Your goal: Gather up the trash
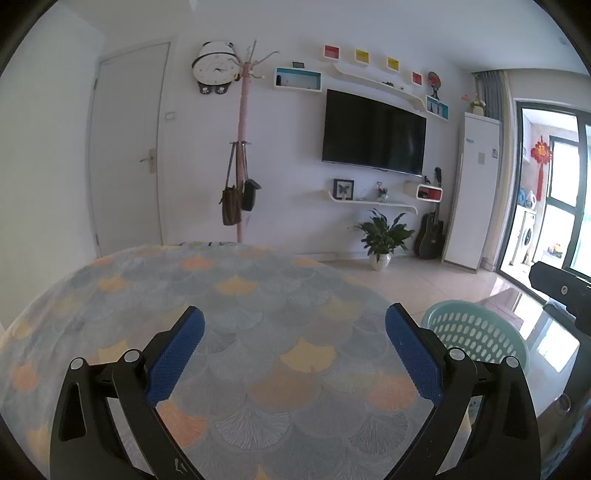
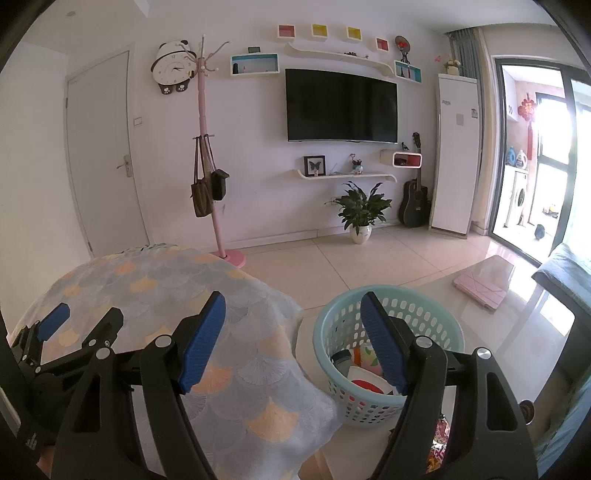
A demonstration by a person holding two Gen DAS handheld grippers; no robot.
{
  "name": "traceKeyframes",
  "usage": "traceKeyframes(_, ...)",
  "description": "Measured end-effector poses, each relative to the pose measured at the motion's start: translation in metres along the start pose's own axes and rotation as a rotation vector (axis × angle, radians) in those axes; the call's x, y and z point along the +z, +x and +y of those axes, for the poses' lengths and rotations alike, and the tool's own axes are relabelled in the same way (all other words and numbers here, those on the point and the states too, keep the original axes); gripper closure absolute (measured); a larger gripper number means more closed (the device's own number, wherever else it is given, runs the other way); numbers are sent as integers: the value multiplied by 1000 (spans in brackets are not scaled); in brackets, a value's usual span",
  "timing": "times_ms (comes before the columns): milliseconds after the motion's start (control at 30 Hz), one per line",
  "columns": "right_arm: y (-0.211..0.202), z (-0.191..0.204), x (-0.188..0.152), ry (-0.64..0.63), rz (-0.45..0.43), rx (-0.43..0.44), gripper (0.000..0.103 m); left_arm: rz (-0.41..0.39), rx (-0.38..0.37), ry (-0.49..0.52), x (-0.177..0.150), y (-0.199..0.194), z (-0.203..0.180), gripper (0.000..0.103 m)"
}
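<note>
Spread below both cameras: a grey-blue cloth with orange fan-scale print (image 1: 258, 332). Just right of it, a round mint perforated plastic basket (image 2: 436, 314) holding packaging trash (image 2: 365, 380). Left gripper (image 1: 294, 350) and right gripper (image 2: 291, 339): blue-padded jaws wide apart, gripping nothing.

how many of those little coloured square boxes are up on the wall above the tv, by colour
red wall boxes: 2
yellow wall boxes: 2
total: 4
</note>
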State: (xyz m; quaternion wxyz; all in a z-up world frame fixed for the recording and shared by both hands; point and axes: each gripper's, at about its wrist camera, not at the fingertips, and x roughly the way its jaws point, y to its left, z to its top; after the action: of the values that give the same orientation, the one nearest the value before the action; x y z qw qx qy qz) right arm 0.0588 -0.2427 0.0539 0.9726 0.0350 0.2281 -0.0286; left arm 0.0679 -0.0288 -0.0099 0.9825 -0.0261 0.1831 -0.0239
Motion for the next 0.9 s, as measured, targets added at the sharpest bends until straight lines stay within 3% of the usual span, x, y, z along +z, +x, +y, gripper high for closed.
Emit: traceKeyframes(900,2,0,3,-6,10,19,31,-15,34,2,-1,-4,-1,8)
